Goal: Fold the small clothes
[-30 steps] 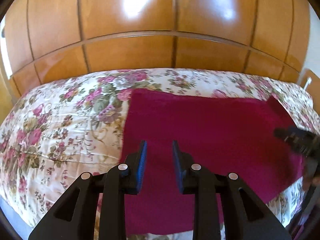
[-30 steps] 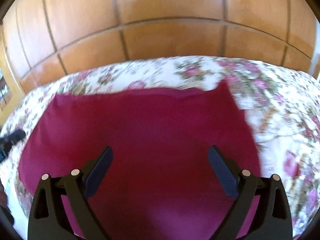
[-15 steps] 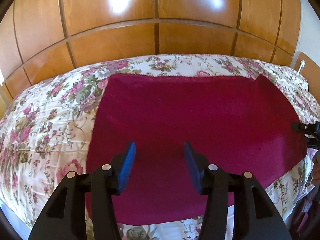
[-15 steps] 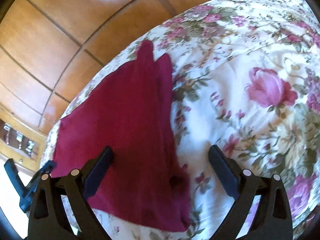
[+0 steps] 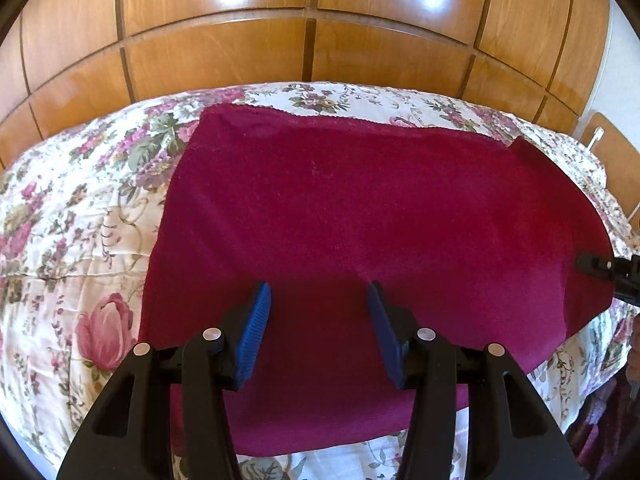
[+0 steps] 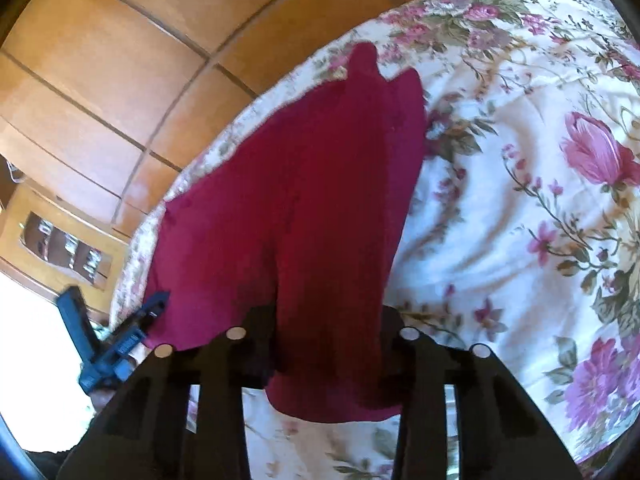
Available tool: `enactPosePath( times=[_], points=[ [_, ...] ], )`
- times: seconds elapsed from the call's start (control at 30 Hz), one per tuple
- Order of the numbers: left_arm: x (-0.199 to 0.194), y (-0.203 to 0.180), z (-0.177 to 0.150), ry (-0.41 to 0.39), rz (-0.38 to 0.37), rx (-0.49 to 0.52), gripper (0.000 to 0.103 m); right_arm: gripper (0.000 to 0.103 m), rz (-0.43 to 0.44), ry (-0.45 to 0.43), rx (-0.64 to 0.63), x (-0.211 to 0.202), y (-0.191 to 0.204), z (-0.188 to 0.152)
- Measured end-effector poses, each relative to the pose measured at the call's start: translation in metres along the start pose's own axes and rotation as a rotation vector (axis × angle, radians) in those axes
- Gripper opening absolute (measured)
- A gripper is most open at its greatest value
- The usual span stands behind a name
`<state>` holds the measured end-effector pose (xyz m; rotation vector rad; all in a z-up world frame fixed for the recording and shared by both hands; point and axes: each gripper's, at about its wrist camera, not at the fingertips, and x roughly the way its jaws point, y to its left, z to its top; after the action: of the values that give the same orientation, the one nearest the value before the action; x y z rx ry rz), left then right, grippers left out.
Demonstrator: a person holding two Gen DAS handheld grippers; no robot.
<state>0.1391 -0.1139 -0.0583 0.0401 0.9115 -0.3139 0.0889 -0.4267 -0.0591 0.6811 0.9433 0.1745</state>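
A magenta cloth [image 5: 360,216] lies spread flat on a floral bedspread [image 5: 80,216]. My left gripper [image 5: 320,292] hovers open over the cloth's near edge, its blue pads [image 5: 256,324] apart with nothing pinched. In the right wrist view the same cloth [image 6: 300,184] runs away from me, one far corner turned up. My right gripper [image 6: 324,316] is at the cloth's near end, its jaws closing, with a raised fold of cloth filling the gap and hiding the pads. The right gripper [image 5: 600,268] also shows at the cloth's right edge, and the left gripper [image 6: 116,344] at the far left.
Glossy wooden wardrobe panels [image 5: 312,32] rise just behind the bed. A wooden bedside unit [image 6: 64,248] stands beyond the bed's left end. A wooden board [image 5: 608,152] stands at the right end. Bare bedspread [image 6: 520,200] stretches to the right of the cloth.
The right gripper swung round to the cloth's end and its wide jaws closed in on a fold of it. The left gripper's jaws widened and it sank toward the cloth.
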Motion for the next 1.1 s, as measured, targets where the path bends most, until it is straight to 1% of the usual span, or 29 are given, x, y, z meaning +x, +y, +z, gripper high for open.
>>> enactPosePath(
  times=[0.13, 0.2, 0.3, 0.43, 0.53, 0.57, 0.63, 0.73, 0.87, 0.97, 1.0, 1.03, 1.07, 1.1],
  points=[
    [0.001, 0.007, 0.001, 0.012, -0.049, -0.023, 0.049, 0.029, -0.002, -0.043, -0.091, -0.009, 0.039, 0.007],
    [0.001, 0.011, 0.001, 0.016, -0.079, -0.04, 0.049, 0.028, -0.004, -0.059, -0.155, -0.012, 0.064, 0.009],
    [0.001, 0.017, 0.001, 0.019, -0.119, -0.067, 0.049, 0.027, 0.016, -0.071, -0.259, -0.012, 0.105, 0.01],
    [0.0, 0.022, 0.0, 0.018, -0.164, -0.091, 0.049, 0.027, 0.053, -0.05, -0.391, 0.011, 0.168, 0.002],
    [-0.005, 0.029, 0.0, 0.018, -0.199, -0.107, 0.049, 0.026, 0.068, -0.014, -0.458, 0.037, 0.202, -0.006],
    [-0.01, 0.035, 0.0, 0.013, -0.229, -0.133, 0.049, 0.026, 0.072, 0.005, -0.477, 0.049, 0.213, -0.009],
    [-0.021, 0.05, -0.001, 0.003, -0.272, -0.185, 0.049, 0.026, 0.071, 0.035, -0.505, 0.068, 0.225, -0.015],
    [-0.038, 0.076, -0.005, -0.02, -0.298, -0.257, 0.049, 0.026, 0.054, 0.086, -0.543, 0.092, 0.238, -0.028],
    [-0.052, 0.114, -0.011, -0.026, -0.331, -0.356, 0.049, 0.026, -0.02, 0.153, -0.624, 0.131, 0.255, -0.049],
    [-0.056, 0.137, -0.012, -0.025, -0.385, -0.436, 0.049, 0.027, -0.069, 0.165, -0.711, 0.145, 0.264, -0.068],
    [-0.057, 0.141, -0.011, -0.027, -0.398, -0.454, 0.05, 0.03, -0.088, 0.16, -0.745, 0.147, 0.266, -0.074],
    [-0.058, 0.145, -0.009, -0.029, -0.414, -0.471, 0.054, 0.038, -0.092, 0.153, -0.777, 0.147, 0.268, -0.081],
    [-0.058, 0.15, -0.005, -0.034, -0.442, -0.496, 0.06, 0.042, -0.077, 0.147, -0.791, 0.147, 0.27, -0.085],
    [-0.058, 0.153, -0.002, -0.038, -0.465, -0.513, 0.062, 0.05, -0.051, 0.144, -0.798, 0.143, 0.271, -0.087]
  ],
)
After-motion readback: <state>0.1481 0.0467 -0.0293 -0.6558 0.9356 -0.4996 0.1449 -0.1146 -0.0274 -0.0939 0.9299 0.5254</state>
